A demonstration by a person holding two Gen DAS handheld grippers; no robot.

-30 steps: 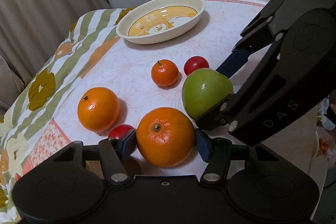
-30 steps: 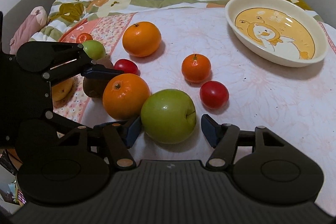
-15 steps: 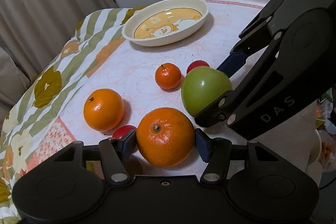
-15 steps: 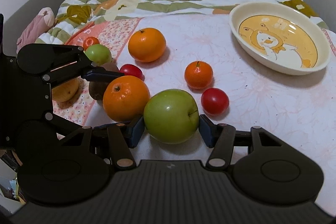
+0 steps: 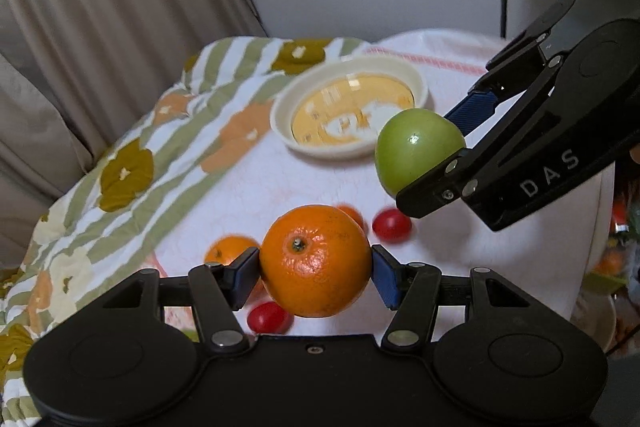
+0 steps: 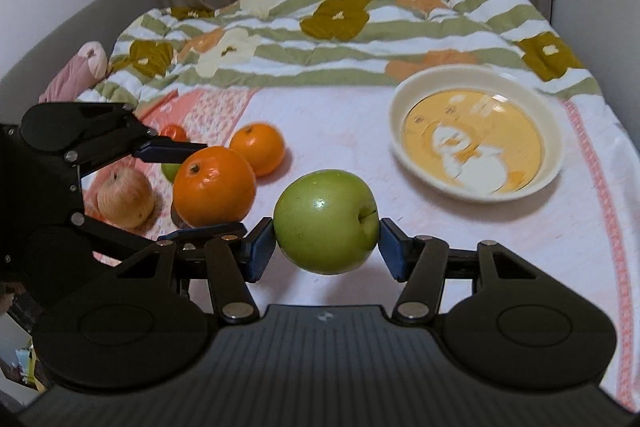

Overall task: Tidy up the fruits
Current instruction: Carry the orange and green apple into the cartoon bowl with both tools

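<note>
My left gripper is shut on a large orange and holds it above the table. My right gripper is shut on a green apple, also lifted; the apple also shows in the left wrist view. The held orange shows in the right wrist view between the left fingers. A cream bowl with a yellow bear picture stands empty at the far right; it also shows in the left wrist view.
On the cloth lie a second orange, a small orange, two red tomatoes, a reddish apple, a small green fruit and a small red one. A striped floral quilt lies behind.
Both grippers have risen from the table, the left carrying the orange and the right carrying the green apple. The right gripper closed on the apple between the earlier frames.
</note>
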